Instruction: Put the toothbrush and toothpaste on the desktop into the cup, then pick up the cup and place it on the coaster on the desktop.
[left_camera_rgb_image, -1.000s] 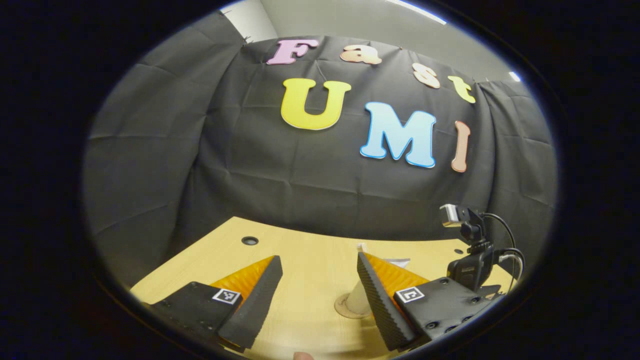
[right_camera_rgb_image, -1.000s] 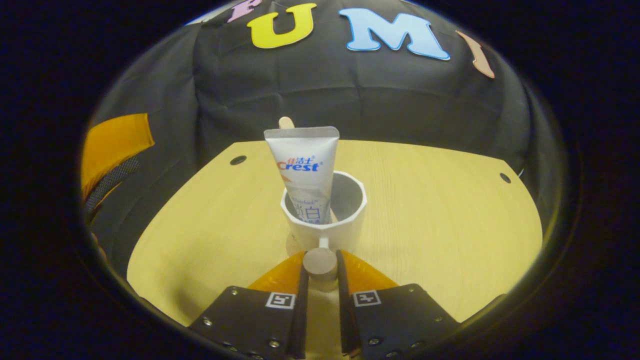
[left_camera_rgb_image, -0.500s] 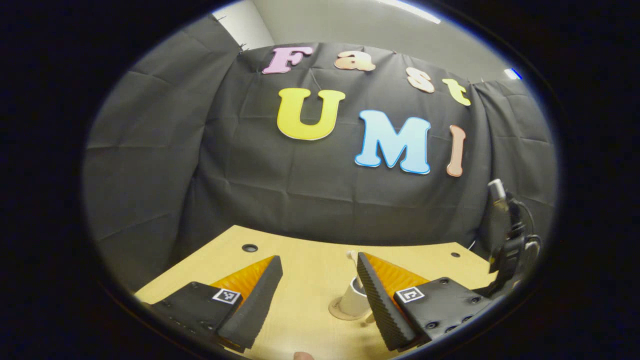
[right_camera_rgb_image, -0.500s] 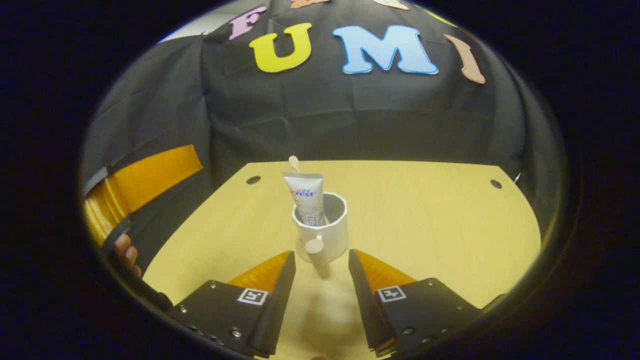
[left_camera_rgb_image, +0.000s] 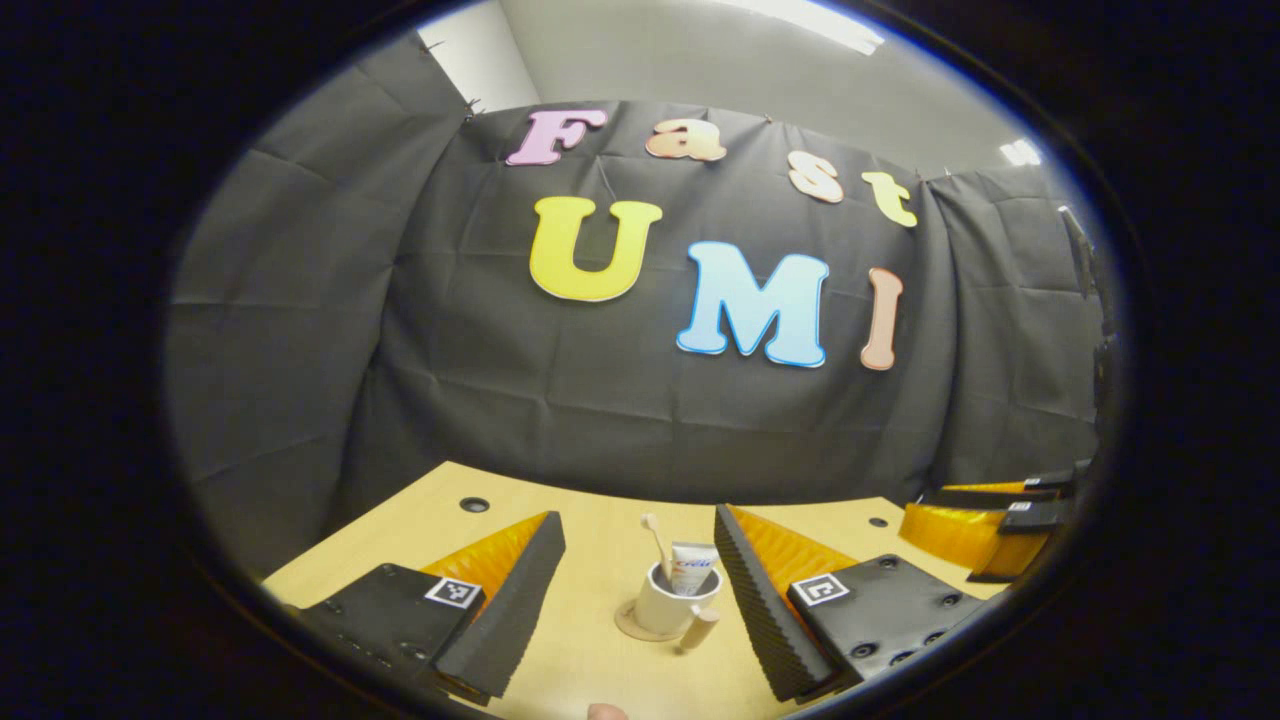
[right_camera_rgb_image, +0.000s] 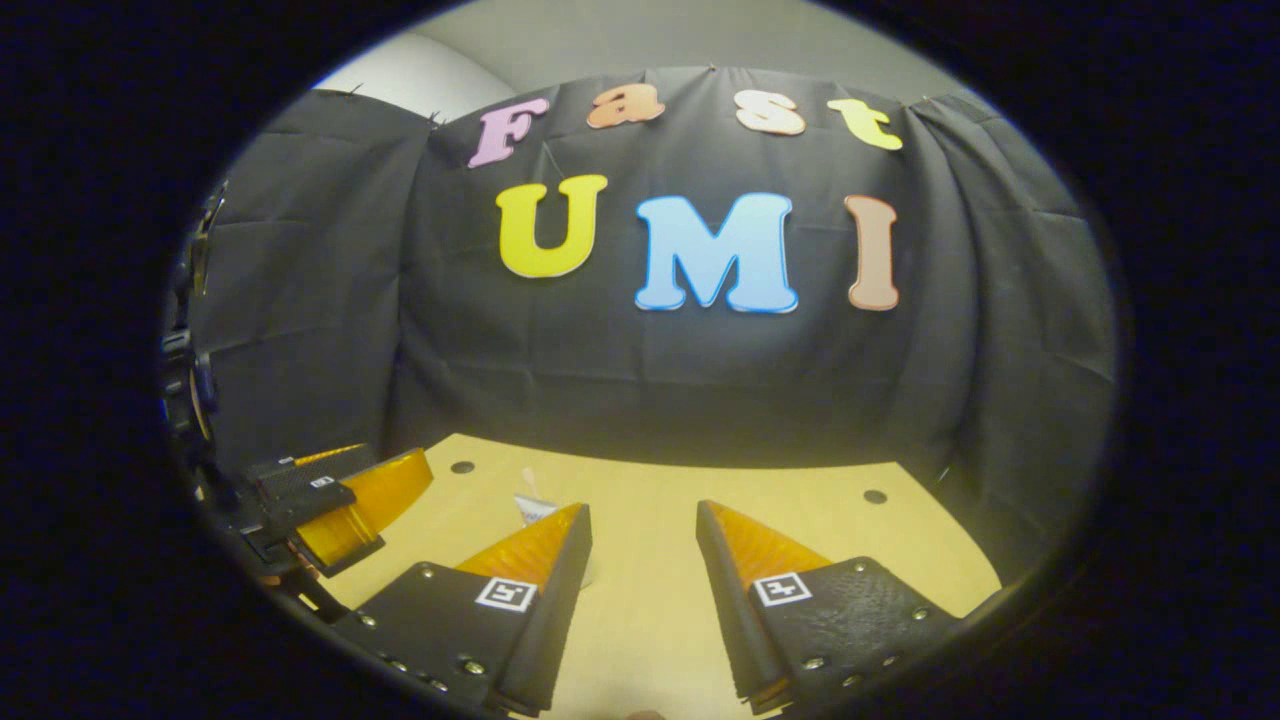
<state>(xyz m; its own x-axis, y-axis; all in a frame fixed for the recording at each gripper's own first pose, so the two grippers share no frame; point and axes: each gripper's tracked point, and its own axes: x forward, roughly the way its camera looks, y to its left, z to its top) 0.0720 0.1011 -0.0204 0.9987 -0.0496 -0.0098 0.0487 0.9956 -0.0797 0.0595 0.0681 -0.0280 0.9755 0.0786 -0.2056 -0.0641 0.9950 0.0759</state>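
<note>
Cup (left_camera_rgb_image: 667, 603) on coaster (left_camera_rgb_image: 628, 627), mid worktop (left_camera_rgb_image: 590, 660), toothbrush (left_camera_rgb_image: 657, 541) and toothpaste (left_camera_rgb_image: 692, 568) sticking up from it, handle (left_camera_rgb_image: 698, 630) jutting forward. Bare worktop on both sides and behind it. Right gripper (right_camera_rgb_image: 640, 545) fingers apart over bare wood; left gripper (left_camera_rgb_image: 637, 550) likewise, cup beyond.

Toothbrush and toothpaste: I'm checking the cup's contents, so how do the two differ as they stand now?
The toothbrush is a thin pale stick leaning left; the toothpaste is a broad flat white tube. The toothbrush stands taller above the rim than the toothpaste. Both stand in the cup, which rests on the coaster.
</note>
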